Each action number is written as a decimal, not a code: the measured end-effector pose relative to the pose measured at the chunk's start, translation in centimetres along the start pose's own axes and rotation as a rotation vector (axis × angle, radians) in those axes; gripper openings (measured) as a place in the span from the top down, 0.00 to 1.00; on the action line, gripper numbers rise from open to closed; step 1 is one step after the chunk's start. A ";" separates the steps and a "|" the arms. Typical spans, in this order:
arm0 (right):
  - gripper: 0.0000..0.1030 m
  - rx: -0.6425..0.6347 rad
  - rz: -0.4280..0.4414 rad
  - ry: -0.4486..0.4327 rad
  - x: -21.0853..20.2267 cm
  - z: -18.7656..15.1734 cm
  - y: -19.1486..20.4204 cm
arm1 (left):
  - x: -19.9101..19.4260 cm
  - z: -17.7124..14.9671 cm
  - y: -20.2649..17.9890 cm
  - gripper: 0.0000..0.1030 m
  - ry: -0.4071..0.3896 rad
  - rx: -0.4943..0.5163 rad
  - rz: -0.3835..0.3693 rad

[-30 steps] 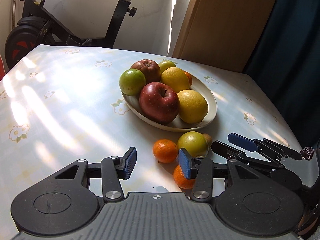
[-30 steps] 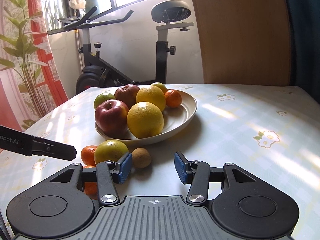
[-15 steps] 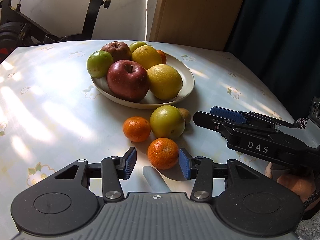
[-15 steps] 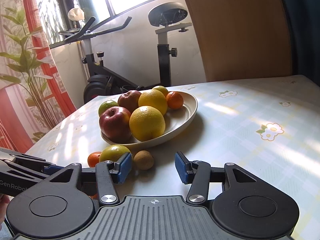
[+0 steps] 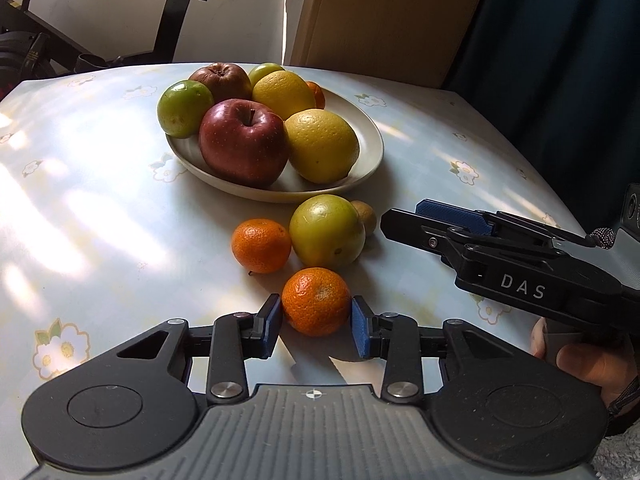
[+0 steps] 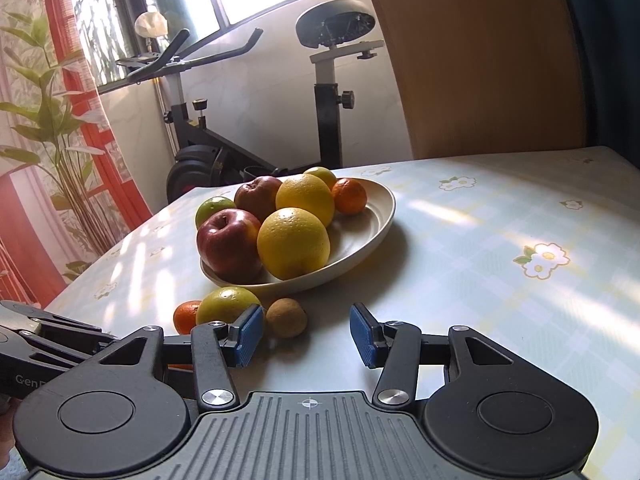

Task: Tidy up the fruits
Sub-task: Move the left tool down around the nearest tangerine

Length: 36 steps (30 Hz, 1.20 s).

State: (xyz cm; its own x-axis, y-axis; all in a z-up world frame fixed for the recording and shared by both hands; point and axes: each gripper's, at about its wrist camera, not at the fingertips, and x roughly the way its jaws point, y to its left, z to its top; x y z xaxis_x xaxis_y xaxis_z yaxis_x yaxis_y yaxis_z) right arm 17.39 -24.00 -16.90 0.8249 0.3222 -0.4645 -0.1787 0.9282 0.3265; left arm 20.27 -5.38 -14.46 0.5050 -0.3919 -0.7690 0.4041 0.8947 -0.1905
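Observation:
A cream plate (image 5: pixel 370 148) holds red apples, yellow citrus, green fruit and a mandarin. In front of it on the table lie a green fruit (image 5: pixel 326 230), a small brown fruit (image 5: pixel 366 216) and two mandarins. My left gripper (image 5: pixel 316 324) is closing around the nearer mandarin (image 5: pixel 316 300), and both blue pads touch its sides. The other mandarin (image 5: pixel 262 245) lies just beyond. My right gripper (image 6: pixel 306 334) is open and holds nothing; the brown fruit (image 6: pixel 287 317) sits just ahead of its left pad, with the green fruit (image 6: pixel 226 308) beside it.
The table (image 6: pixel 500 240) has a pale flowered cloth with sun patches. An exercise bike (image 6: pixel 256 136) stands behind it, next to a wooden panel (image 6: pixel 480 60) and a dark curtain (image 5: pixel 560 40). The right gripper (image 5: pixel 404 216) reaches in from the right in the left wrist view.
My left gripper came down and forward onto the near mandarin, and its jaws narrowed until the pads met the fruit. The right gripper stayed where it was, still open.

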 end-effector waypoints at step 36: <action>0.68 -0.074 -0.101 0.096 2.1 0.9 1.7 | -3.1 -1.8 5.0 0.62 -0.062 -0.176 0.065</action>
State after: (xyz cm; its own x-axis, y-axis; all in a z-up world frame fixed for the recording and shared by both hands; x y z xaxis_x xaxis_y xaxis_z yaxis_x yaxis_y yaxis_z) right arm 19.29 -21.92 -16.58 0.7860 0.2398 -0.5698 -0.1395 0.9667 0.2144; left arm 19.37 0.71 -14.16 0.5737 -0.3395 -0.7454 0.2320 0.9401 -0.2497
